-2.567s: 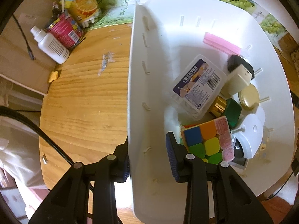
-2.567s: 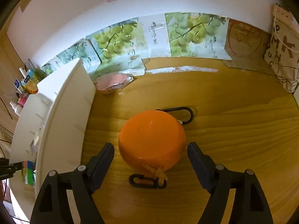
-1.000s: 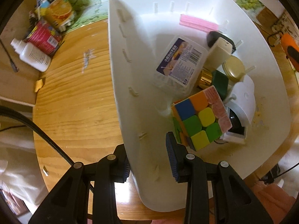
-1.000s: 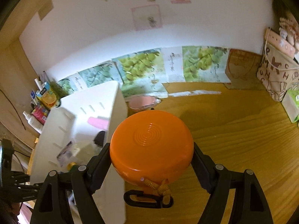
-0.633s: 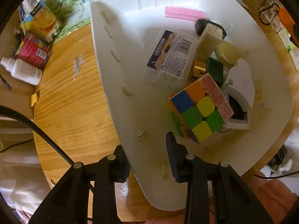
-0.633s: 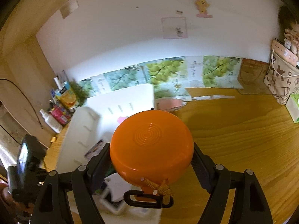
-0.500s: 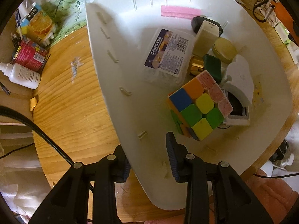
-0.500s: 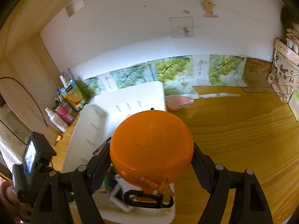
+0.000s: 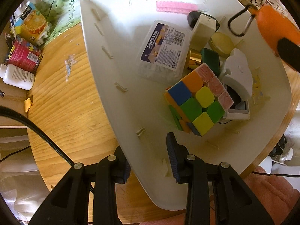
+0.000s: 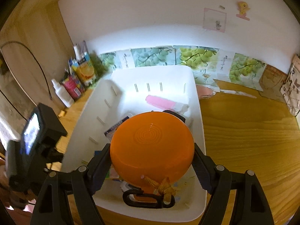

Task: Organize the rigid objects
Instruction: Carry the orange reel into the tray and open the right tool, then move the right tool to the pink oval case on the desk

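A white plastic bin (image 9: 116, 60) stands on the wooden table. It holds a colourful puzzle cube (image 9: 196, 103), a clear labelled box (image 9: 165, 50), a pink strip (image 9: 174, 6) and several small items. My left gripper (image 9: 148, 161) points straight down and is shut on the bin's near wall, one finger outside and one inside. My right gripper (image 10: 151, 150) is shut on a round orange case (image 10: 151, 146) with a black carabiner (image 10: 148, 198) and holds it above the bin (image 10: 195, 112). The orange case (image 9: 275, 28) also shows over the bin's far side in the left wrist view.
A white bottle (image 9: 16, 76), a red pack (image 9: 23, 56) and a juice carton (image 9: 31, 26) stand left of the bin. A pink object (image 10: 206, 91) lies behind it. Bare tabletop (image 10: 253, 140) stretches to the right, up to a bag (image 10: 292, 91).
My right gripper closed on the orange case, lifted it off the table and carried it left over the bin. My left gripper rolled a little while staying on the bin's wall.
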A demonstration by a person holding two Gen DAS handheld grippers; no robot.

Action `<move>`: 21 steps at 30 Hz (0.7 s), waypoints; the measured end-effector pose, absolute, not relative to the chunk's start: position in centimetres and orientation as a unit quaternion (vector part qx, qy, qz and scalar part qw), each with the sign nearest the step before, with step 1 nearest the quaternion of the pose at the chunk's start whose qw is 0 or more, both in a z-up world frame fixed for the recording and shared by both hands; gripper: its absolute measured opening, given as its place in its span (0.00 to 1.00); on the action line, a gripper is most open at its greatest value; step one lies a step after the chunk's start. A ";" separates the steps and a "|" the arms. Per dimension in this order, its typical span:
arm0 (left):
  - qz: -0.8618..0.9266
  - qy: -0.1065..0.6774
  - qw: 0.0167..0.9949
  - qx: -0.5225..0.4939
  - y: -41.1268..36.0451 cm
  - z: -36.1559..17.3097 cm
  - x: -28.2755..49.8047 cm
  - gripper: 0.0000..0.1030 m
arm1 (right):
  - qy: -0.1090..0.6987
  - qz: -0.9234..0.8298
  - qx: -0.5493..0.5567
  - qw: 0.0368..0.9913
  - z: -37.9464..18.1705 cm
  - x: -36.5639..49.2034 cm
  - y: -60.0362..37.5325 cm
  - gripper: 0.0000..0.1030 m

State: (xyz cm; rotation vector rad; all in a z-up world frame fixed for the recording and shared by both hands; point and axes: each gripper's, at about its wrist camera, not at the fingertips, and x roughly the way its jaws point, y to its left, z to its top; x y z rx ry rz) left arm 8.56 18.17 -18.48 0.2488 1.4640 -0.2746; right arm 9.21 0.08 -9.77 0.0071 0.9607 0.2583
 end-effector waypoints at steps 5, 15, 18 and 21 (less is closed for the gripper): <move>-0.120 0.667 0.727 0.108 18.4 -18.7 9.0 0.36 | 0.430 0.131 -0.008 0.893 -8.7 9.3 -0.1 0.79; -0.089 0.666 0.733 0.104 18.2 -18.6 9.6 0.35 | 0.410 0.145 -0.089 0.896 -6.8 11.3 -2.2 0.79; -0.073 0.656 0.743 0.105 18.0 -18.1 9.8 0.35 | 0.403 0.153 -0.126 0.893 -6.4 12.2 -3.3 0.79; -0.060 0.658 0.744 0.102 17.7 -18.0 9.9 0.35 | 0.392 0.168 -0.169 0.888 -6.0 13.5 -4.7 0.79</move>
